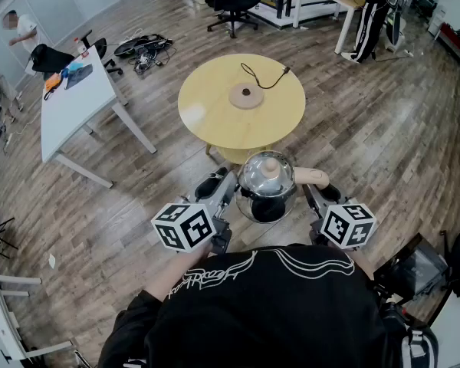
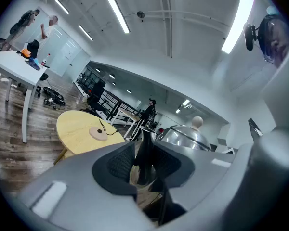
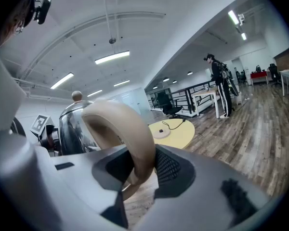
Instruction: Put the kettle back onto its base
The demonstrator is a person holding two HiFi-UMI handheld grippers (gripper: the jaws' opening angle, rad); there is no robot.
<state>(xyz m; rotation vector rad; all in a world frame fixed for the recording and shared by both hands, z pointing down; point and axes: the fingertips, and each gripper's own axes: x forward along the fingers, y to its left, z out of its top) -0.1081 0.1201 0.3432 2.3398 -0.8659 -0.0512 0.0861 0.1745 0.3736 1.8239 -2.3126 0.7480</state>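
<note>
Kettle [image 1: 267, 181], a domed pot of polished steel, hangs at the lower centre of the head view, in front of the person's black-clad chest. The right gripper [image 3: 139, 170] has its jaws clamped, partly apart, on the thick curved beige handle [image 3: 137, 129]. The left gripper [image 2: 144, 162] has its jaws pressed nearly together on a narrow dark projection [image 2: 145, 150] on the opposite side.

The kettle sits upright with its lid on and a round beige knob [image 1: 269, 166] on top, so its inside is hidden. Its long axis runs left to right, with the handle pointing to frame right.

Higher in the frame and well apart, the round beige base [image 1: 246, 95] with its black cord [image 1: 285, 72] lies on a round yellow wooden table [image 1: 207, 113].
</note>
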